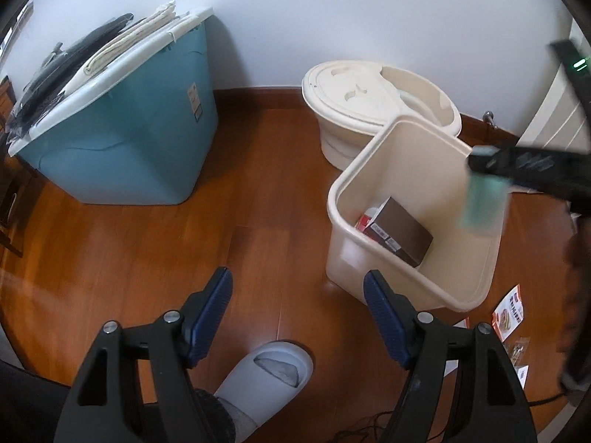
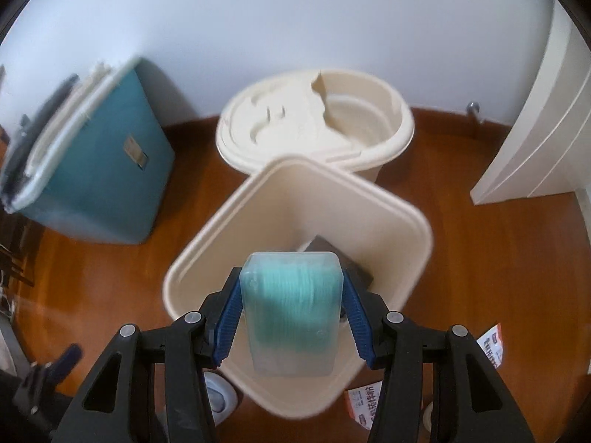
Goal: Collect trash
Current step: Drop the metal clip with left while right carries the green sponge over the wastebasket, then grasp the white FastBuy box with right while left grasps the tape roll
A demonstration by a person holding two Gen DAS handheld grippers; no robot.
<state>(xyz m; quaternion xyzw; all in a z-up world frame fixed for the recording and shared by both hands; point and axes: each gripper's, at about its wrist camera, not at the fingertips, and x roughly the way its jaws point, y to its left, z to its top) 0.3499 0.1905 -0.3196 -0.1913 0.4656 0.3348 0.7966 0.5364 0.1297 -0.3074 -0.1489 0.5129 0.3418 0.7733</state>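
A cream square trash bin stands on the wood floor; it also shows in the right wrist view. A brown box lies inside it. My right gripper is shut on a clear plastic case with teal contents and holds it above the bin's opening. In the left wrist view that case hangs over the bin's right rim. My left gripper is open and empty, above the floor to the left of the bin.
A teal storage tub with folded cloth on its lid stands at the left wall. A cream mop bucket stands behind the bin. Wrappers and papers lie on the floor at the right. A slippered foot is below my left gripper.
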